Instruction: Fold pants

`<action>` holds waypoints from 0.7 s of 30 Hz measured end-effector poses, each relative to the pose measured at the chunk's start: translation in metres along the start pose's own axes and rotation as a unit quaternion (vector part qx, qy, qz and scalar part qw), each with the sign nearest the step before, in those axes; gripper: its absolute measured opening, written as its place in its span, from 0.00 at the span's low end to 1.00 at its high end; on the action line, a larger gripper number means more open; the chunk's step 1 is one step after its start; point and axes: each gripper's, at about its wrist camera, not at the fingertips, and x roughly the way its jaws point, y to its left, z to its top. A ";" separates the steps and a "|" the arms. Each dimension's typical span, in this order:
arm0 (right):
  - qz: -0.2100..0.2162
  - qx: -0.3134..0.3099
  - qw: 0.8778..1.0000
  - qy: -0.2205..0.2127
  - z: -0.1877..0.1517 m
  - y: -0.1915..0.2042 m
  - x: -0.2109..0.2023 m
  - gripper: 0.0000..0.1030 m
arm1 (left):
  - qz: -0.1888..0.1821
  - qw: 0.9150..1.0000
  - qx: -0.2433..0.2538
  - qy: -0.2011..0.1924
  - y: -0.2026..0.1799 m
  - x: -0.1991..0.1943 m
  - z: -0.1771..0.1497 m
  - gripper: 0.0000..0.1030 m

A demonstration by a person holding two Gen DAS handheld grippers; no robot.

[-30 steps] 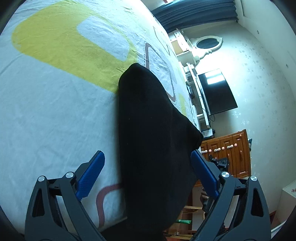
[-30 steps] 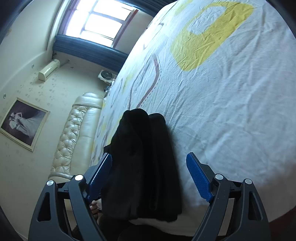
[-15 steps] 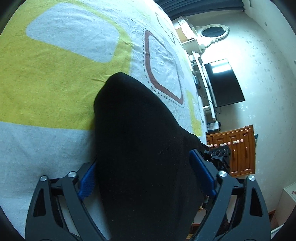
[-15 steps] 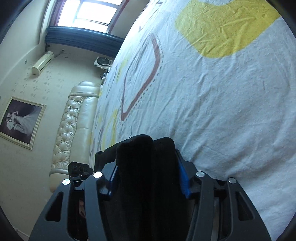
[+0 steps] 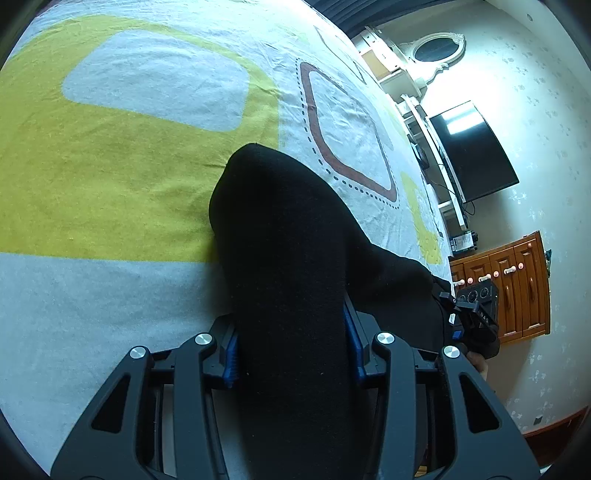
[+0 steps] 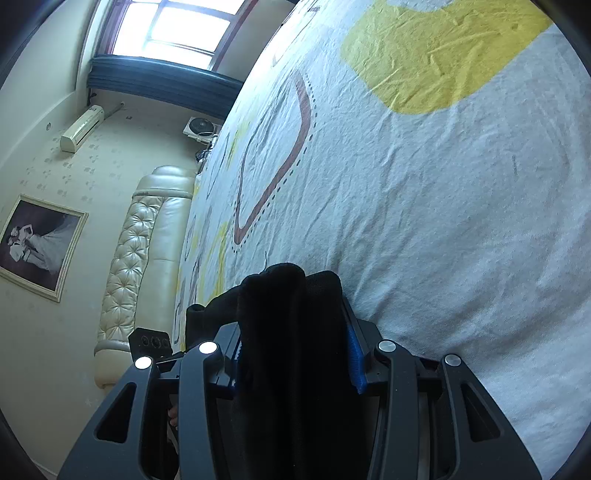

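The black pants (image 5: 280, 236) lie on a bed sheet with yellow, white and brown shapes (image 5: 110, 166). My left gripper (image 5: 291, 343) is shut on a thick bunch of the black cloth, which bulges forward between its blue pads (image 5: 231, 354). My right gripper (image 6: 295, 347) is shut on another bunched edge of the pants (image 6: 288, 317), with folds standing up between its blue pads (image 6: 354, 362). The other gripper shows at the right edge of the left wrist view (image 5: 476, 306) and at the lower left of the right wrist view (image 6: 151, 343).
A dark TV (image 5: 472, 151) and a wooden cabinet (image 5: 509, 284) stand past the bed's far edge. A padded cream headboard (image 6: 136, 251), a framed picture (image 6: 37, 247) and a bright window (image 6: 173, 26) are on the other side.
Both grippers moved forward onto the pants and closed on the cloth: the right was shut half a second ago, the left closed since then.
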 end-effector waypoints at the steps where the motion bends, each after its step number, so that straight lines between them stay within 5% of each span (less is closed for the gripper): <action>1: 0.000 0.000 1.000 -0.001 0.000 0.000 0.000 0.42 | 0.000 1.000 0.000 0.000 0.000 0.000 0.000 0.42; 4: 0.025 0.015 1.000 -0.001 0.000 -0.004 -0.004 0.51 | -0.011 1.000 0.000 -0.005 -0.001 -0.004 -0.002 0.50; 9: 0.046 0.002 0.999 0.017 -0.013 -0.001 -0.016 0.65 | -0.047 0.999 0.002 0.012 0.003 -0.019 -0.019 0.78; 11: 0.052 -0.013 0.998 0.028 -0.019 -0.001 -0.020 0.66 | -0.056 0.998 0.007 0.013 0.004 -0.023 -0.028 0.79; 15: 0.043 -0.041 0.998 0.033 -0.026 0.005 -0.018 0.67 | -0.026 0.999 0.042 -0.002 -0.005 -0.022 -0.041 0.77; 17: 0.015 -0.064 0.997 0.036 -0.031 0.012 -0.012 0.61 | 0.006 0.998 0.065 -0.006 -0.012 -0.017 -0.044 0.62; 21: -0.006 -0.070 0.997 0.031 -0.035 0.014 -0.009 0.52 | 0.017 0.998 0.058 -0.011 -0.011 -0.017 -0.043 0.50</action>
